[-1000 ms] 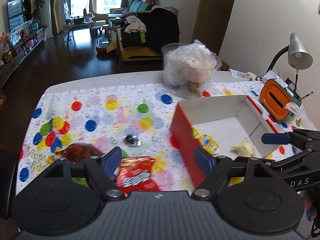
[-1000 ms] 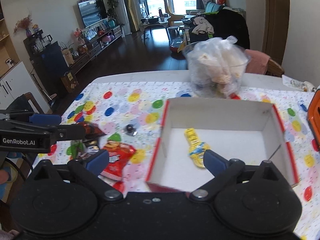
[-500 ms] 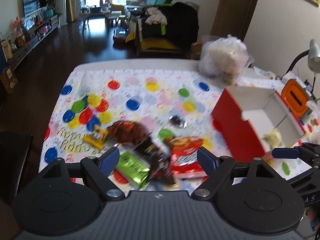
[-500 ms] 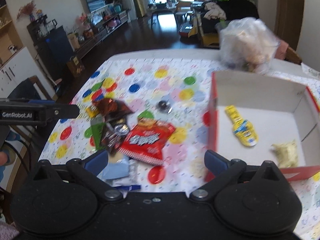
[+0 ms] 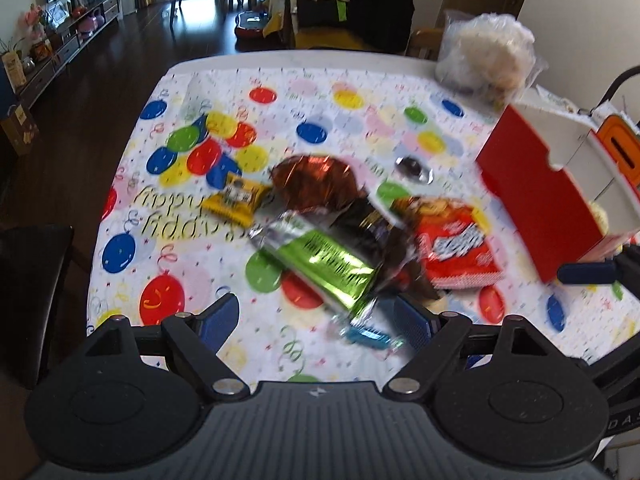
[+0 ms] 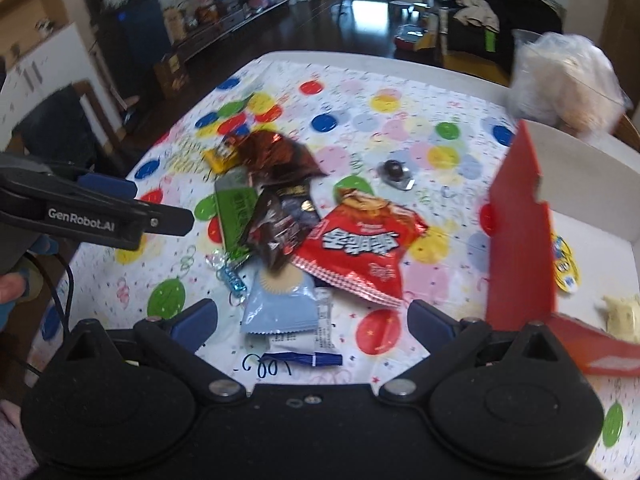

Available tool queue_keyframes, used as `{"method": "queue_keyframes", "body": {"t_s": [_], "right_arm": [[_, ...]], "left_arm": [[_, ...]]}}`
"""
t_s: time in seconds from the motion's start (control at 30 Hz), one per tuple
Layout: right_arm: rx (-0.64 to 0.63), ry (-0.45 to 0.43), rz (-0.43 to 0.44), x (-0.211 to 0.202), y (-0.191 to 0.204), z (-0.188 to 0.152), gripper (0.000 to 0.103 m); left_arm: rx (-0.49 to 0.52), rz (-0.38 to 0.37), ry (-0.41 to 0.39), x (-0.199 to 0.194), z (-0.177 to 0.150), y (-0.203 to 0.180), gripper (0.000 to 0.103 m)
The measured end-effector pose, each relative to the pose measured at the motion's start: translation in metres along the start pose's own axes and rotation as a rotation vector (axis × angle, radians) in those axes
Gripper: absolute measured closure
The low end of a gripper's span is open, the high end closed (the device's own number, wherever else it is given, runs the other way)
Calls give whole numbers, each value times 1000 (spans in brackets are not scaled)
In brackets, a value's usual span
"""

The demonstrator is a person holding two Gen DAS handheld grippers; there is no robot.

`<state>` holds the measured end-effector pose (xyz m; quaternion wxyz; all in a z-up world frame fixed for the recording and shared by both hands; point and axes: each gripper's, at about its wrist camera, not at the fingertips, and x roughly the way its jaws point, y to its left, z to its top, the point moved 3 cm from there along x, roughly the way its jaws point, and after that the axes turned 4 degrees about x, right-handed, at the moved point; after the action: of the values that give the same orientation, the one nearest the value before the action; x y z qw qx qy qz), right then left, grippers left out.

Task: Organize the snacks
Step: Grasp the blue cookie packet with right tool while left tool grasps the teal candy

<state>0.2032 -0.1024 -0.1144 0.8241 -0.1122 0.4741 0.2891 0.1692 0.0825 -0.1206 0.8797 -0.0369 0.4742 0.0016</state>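
Both the left gripper [image 5: 316, 318] and the right gripper [image 6: 312, 318] hang wide apart and empty above the snack pile [image 6: 280, 220], beside the red box [image 6: 520, 220].

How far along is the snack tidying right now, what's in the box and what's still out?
Early days. Done: a yellow packet and a pale snack lie inside the red box. In hand: nothing; the left gripper and right gripper are both open above the pile. Left: the red bag, green packet, light blue packet, brown wrappers and others on the tablecloth.
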Motion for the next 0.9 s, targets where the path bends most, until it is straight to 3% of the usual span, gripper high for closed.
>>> {"method": "queue_keyframes", "body": {"t_s": [0.43, 0.8, 0.9], "right_arm": [[-86, 96, -35, 59, 9, 9, 22], [-119, 132, -19, 79, 19, 15, 33], [-130, 146, -13, 83, 21, 16, 44]], "left_arm": [[60, -29, -2, 16, -32, 12, 18], [282, -61, -49, 27, -45, -24, 18], [344, -65, -53, 33, -45, -34, 18]]}}
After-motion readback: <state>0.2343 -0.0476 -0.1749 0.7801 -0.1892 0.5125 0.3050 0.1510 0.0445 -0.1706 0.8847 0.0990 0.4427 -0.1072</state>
